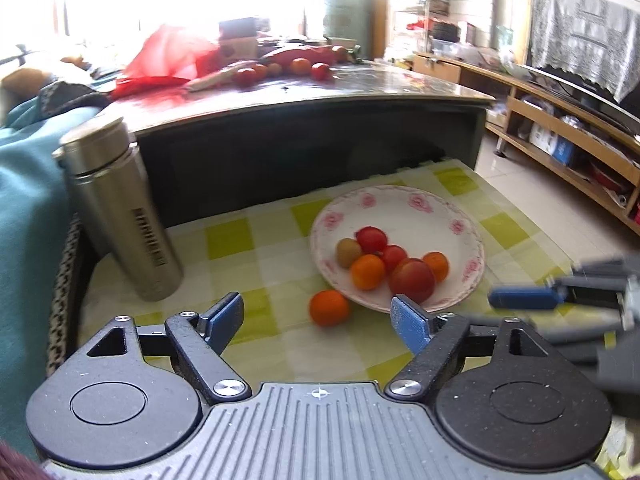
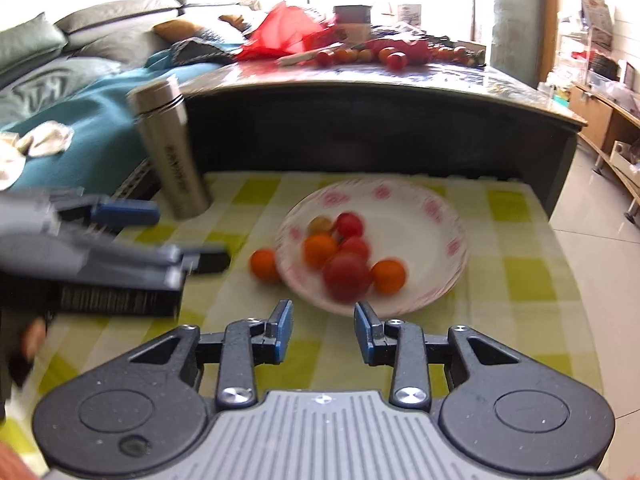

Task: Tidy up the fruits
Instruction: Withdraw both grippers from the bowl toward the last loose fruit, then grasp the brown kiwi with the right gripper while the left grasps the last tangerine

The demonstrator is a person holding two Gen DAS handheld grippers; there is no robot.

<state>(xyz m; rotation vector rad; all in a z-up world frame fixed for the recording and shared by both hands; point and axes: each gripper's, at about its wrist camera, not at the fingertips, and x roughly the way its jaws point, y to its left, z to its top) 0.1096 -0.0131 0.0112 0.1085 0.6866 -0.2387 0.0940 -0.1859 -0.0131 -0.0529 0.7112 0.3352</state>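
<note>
A white plate with pink roses [image 1: 420,204] [image 2: 416,208] lies on the green-checked cloth and holds several fruits: a large red apple [image 1: 412,280] [image 2: 346,276], oranges [image 1: 367,271], small red fruits and a kiwi [image 1: 347,252]. One orange [image 1: 329,307] [image 2: 264,265] lies on the cloth just outside the plate's left rim. My left gripper [image 1: 318,316] is open, a little short of that loose orange, nothing between its fingers. My right gripper [image 2: 323,330] is open and empty, just short of the plate's near rim. Each gripper shows blurred at the edge of the other's view.
A steel flask [image 1: 120,216] [image 2: 172,152] stands at the cloth's back left. Behind it rises a dark higher table [image 1: 320,96] with more fruit and a red bag [image 1: 168,56]. A sofa with a teal cover [image 2: 92,120] is left; tiled floor and a wooden shelf [image 1: 568,136] are right.
</note>
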